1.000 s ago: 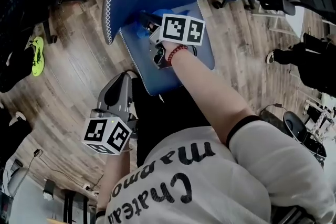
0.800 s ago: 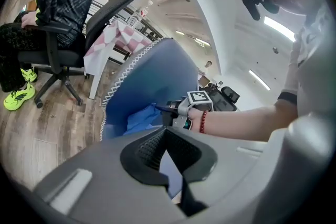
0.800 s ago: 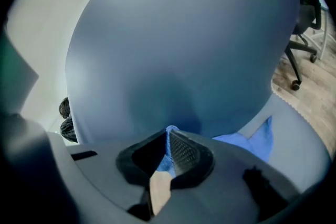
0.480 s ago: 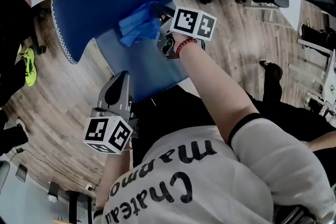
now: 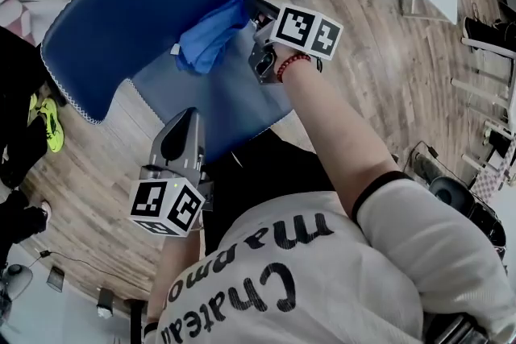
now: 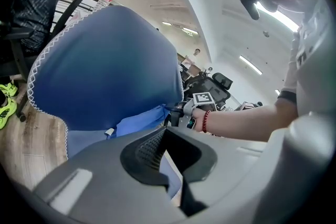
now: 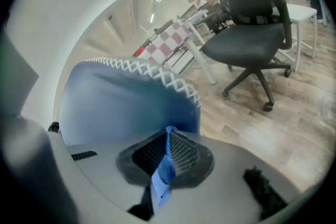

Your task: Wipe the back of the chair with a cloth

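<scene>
Head view: the blue cloth is held against the blue chair back, pinched between the closed jaws of the right gripper. The left gripper is held nearer the person, apart from the cloth, its jaws closed together on nothing.

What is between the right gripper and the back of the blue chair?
The blue cloth, pinched in the right gripper and bunched against the chair back; the head view shows it.
</scene>
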Demonstrator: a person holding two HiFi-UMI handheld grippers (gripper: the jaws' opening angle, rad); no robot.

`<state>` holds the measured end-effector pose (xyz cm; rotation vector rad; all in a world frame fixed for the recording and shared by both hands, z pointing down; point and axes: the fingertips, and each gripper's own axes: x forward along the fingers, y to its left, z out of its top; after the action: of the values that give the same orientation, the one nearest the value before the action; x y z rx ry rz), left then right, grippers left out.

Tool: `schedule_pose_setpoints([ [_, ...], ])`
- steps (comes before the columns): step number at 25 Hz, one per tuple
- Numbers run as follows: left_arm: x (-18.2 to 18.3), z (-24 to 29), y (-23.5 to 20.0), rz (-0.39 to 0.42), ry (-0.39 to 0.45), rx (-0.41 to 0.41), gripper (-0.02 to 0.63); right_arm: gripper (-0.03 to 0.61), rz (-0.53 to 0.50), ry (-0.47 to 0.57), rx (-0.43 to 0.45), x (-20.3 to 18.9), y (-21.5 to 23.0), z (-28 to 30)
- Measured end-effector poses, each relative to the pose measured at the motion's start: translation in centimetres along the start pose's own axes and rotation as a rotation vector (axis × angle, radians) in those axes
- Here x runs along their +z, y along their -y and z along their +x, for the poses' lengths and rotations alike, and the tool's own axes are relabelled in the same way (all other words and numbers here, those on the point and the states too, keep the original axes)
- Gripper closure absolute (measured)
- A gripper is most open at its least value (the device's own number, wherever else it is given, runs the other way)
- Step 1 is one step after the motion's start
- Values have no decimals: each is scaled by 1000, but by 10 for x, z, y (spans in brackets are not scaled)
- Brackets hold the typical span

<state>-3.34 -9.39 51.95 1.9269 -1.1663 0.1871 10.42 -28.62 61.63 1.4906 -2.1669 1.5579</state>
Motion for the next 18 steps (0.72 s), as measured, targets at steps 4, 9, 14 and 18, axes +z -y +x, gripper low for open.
schedule_pose_setpoints([
  [4,0,6,14,28,-10,-19,609,552,10,52,-23,19,17,-20],
  [9,-1,3,26,43,-9,-33,609,552,-9,96,-56,29,26,-43],
  [14,0,-14,26,46,5,-38,609,552,-17,125,-77,26,18,-53],
  [18,-3,-40,10,32,18,-19,609,552,-36,86,-47,-2,-13,-38],
])
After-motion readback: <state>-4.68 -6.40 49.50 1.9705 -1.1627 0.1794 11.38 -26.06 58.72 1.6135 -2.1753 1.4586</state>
